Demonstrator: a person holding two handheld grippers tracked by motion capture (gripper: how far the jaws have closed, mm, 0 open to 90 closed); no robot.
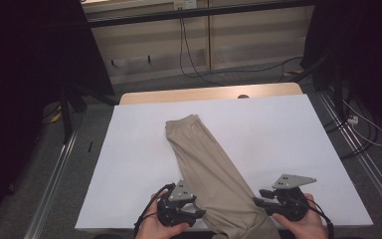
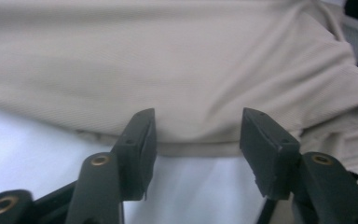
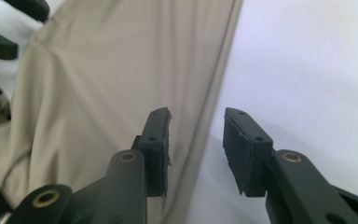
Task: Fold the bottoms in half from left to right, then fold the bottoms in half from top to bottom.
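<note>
A long beige garment [image 1: 206, 159] lies folded in a diagonal strip on the white table cover [image 1: 283, 129], its waistband end far from me and its near end hanging over the front edge. My left gripper [image 1: 199, 213] sits at the garment's left edge near the front; in the left gripper view [image 2: 198, 135] its jaws stand open just short of the cloth hem [image 2: 196, 148]. My right gripper [image 1: 258, 197] is at the garment's right edge. In the right gripper view [image 3: 196, 135] its jaws are open, straddling the cloth edge [image 3: 121, 93] without pressing it.
Beyond the white cover a strip of wooden tabletop [image 1: 204, 94] shows at the far edge. Metal rails [image 1: 54, 169] run along both sides of the table, with cables [image 1: 363, 127] on the floor at right and behind.
</note>
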